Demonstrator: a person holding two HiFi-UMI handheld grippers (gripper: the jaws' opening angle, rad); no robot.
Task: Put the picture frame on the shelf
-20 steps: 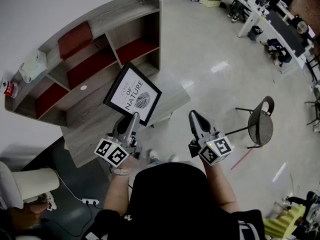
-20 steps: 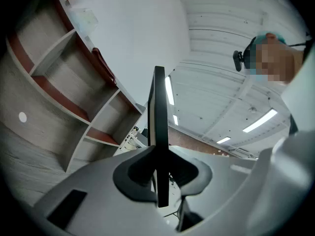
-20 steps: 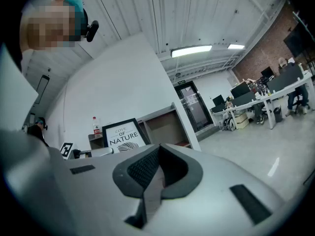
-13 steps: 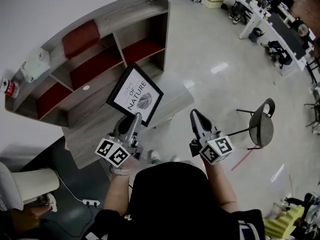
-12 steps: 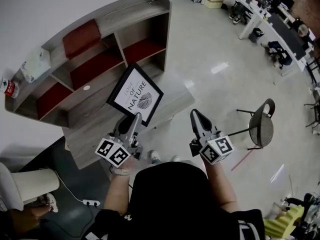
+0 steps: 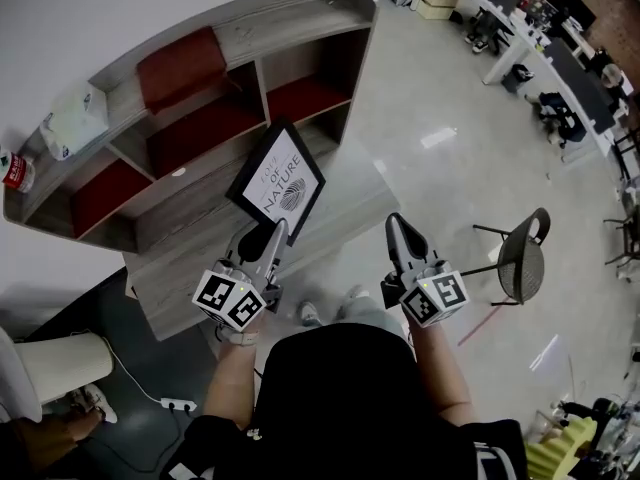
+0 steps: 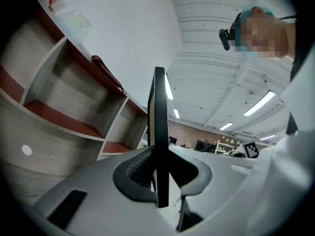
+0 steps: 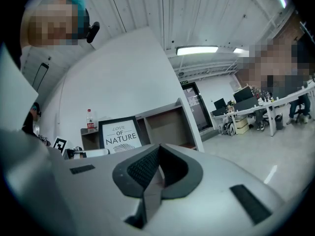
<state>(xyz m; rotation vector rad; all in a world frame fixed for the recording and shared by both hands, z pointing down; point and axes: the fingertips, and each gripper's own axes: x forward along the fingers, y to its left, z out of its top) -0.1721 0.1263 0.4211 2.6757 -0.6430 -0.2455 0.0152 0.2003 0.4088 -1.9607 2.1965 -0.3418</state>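
A black picture frame (image 6: 278,184) with a white print reading "LOVE OF NATURE" is held up by its lower edge in my left gripper (image 6: 272,235), which is shut on it. In the left gripper view the picture frame (image 7: 158,127) shows edge-on, clamped between the two dark pads. It hangs in front of the grey wooden shelf (image 6: 250,28) with red-backed compartments, over the low ledge. My right gripper (image 6: 397,230) is to the right, shut, with nothing in it. From the right gripper view the picture frame (image 8: 118,132) stands before the shelf (image 8: 167,119).
A water bottle (image 6: 15,169) and a clear packet (image 6: 74,118) sit on the shelf's top at the left. A black chair (image 6: 520,253) stands on the floor to the right. Desks (image 6: 560,58) line the far right. A white seat (image 6: 55,363) is at the lower left.
The picture frame and my left gripper have moved a little toward the shelf, and the frame has turned more edge-on to the head view. The right gripper has kept its place.
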